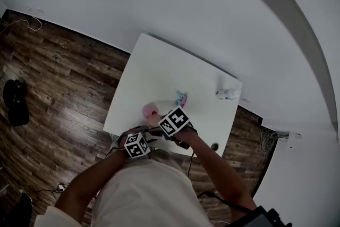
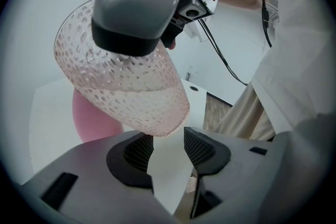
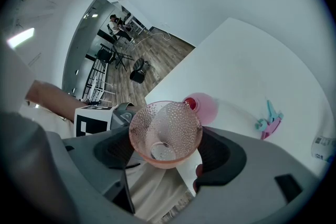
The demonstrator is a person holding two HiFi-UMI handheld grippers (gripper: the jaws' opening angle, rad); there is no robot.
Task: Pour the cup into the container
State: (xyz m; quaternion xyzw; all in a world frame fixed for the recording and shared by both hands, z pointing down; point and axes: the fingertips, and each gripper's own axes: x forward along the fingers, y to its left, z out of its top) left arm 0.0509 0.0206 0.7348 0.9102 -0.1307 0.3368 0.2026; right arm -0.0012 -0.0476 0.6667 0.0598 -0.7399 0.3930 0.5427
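A clear pink dotted cup (image 3: pixel 165 134) is clamped between the jaws of my right gripper (image 3: pixel 167 148), its mouth turned toward that camera. I cannot tell what it holds. In the left gripper view the same cup (image 2: pixel 126 86) hangs tilted, with a grey jaw pressed on its side, just above my left gripper (image 2: pixel 168 147). That gripper is open with only the white table between its pads. The round pink container (image 3: pixel 206 107) sits on the table just beyond the cup, with something red inside. In the head view both grippers (image 1: pixel 169 124) (image 1: pixel 137 144) are at the table's near edge beside the container (image 1: pixel 150 110).
The white table (image 1: pixel 159 61) stands against a white wall on a wooden floor. A teal and pink object (image 1: pixel 181 97) lies just past the container. A small white item (image 1: pixel 227 94) sits near the far right corner. Cables hang by my body.
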